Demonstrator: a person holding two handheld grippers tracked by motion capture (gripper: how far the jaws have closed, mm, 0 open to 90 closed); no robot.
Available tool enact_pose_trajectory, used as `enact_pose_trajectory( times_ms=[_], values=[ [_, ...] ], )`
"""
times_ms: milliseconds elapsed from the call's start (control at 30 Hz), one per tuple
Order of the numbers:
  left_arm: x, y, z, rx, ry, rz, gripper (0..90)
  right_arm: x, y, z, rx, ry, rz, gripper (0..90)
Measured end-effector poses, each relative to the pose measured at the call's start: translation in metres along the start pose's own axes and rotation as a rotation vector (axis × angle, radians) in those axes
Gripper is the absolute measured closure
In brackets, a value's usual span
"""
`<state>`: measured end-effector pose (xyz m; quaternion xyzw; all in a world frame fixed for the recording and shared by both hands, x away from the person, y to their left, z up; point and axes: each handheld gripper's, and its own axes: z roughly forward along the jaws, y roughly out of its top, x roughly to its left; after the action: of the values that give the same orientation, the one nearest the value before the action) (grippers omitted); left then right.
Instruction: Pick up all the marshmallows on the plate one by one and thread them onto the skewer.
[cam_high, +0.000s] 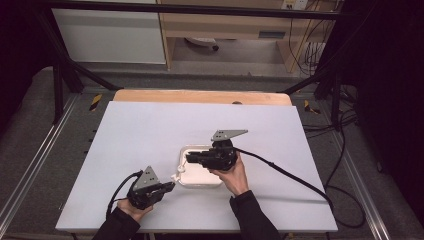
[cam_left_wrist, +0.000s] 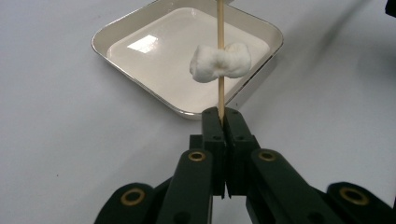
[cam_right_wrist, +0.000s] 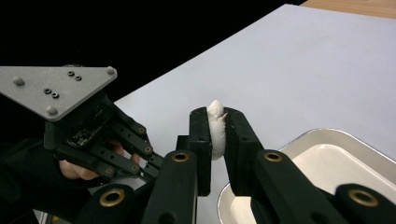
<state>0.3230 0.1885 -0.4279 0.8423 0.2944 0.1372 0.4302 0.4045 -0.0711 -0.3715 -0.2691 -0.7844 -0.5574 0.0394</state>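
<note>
The left gripper (cam_left_wrist: 222, 114), at the bottom centre of its own view, is pinching a thin wooden stick (cam_left_wrist: 220, 56) between jaws pressed together, and the stick is standing upright with one cotton ball (cam_left_wrist: 220, 63) already threaded onto it, hanging in front of the white square dish (cam_left_wrist: 116, 32) in the upper half of the frame. The right gripper (cam_right_wrist: 217, 122), mid-frame in its own view, is squeezing a second cotton ball (cam_right_wrist: 215, 128) between its jaws, above the dish's near corner. So, by my reading, one ball is on and this one is waiting to be skewered. On the white desk (cam_high: 150, 130) I am finding no brands, labels or readable writing anywhere.
</note>
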Motion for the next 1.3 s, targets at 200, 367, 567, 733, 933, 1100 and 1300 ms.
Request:
enact_pose_trajectory(
  times_ms=[200, 367, 567, 733, 933, 1100, 1300],
  values=[
    [0.0, 0.0, -0.001, -0.007, 0.004, -0.002, 89.1, 0.0, -0.003, 0.003, -0.008, 0.014, 0.003, 83.0],
    [0.001, 0.0, -0.001, -0.015, 0.001, -0.002, 89.1, 0.0, -0.005, 0.005, -0.013, 0.023, 0.003, 82.9],
    [0.001, 0.0, -0.001, -0.022, 0.0, -0.001, 89.0, 0.0, -0.005, 0.005, -0.006, 0.028, 0.002, 82.8],
    [0.0, 0.0, 0.0, -0.027, 0.007, 0.0, 89.0, 0.0, -0.007, 0.005, -0.007, 0.032, 0.007, 82.7],
    [0.0, -0.001, 0.001, -0.026, 0.004, 0.005, 89.0, 0.001, -0.009, 0.006, -0.009, 0.041, 0.009, 82.7],
    [0.001, -0.001, 0.001, -0.028, -0.003, -0.001, 89.0, -0.001, -0.012, 0.007, -0.008, 0.041, 0.013, 82.5],
    [0.0, 0.001, 0.003, -0.036, -0.008, -0.005, 88.9, -0.002, -0.012, 0.009, 0.001, 0.049, 0.025, 82.2]
  ],
)
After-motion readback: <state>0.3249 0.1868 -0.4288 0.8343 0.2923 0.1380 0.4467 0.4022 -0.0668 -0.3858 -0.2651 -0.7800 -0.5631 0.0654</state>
